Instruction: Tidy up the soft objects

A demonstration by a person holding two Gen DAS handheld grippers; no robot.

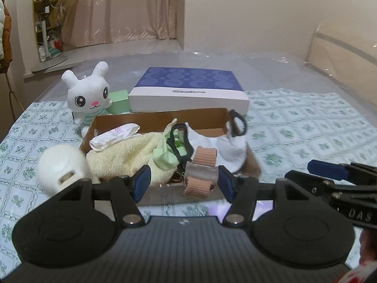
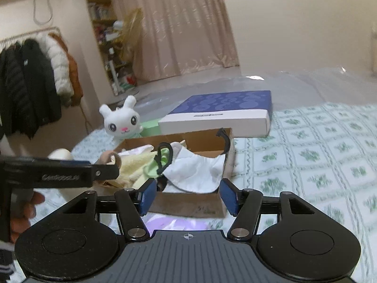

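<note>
a cardboard box (image 1: 162, 120) on the bed (image 1: 306, 127) is already filled with a yellow towel (image 1: 122, 153), a green cloth (image 1: 165, 155) and a white cloth (image 1: 226, 151). a pink ribbed band (image 1: 202, 172) is clenched in the left tool (image 1: 183, 181) at the box's near edge, not yet dropped in. the right tool (image 2: 186, 195) is released, nothing between its pads. a plush rabbit (image 1: 87, 94) is left outside.
</note>
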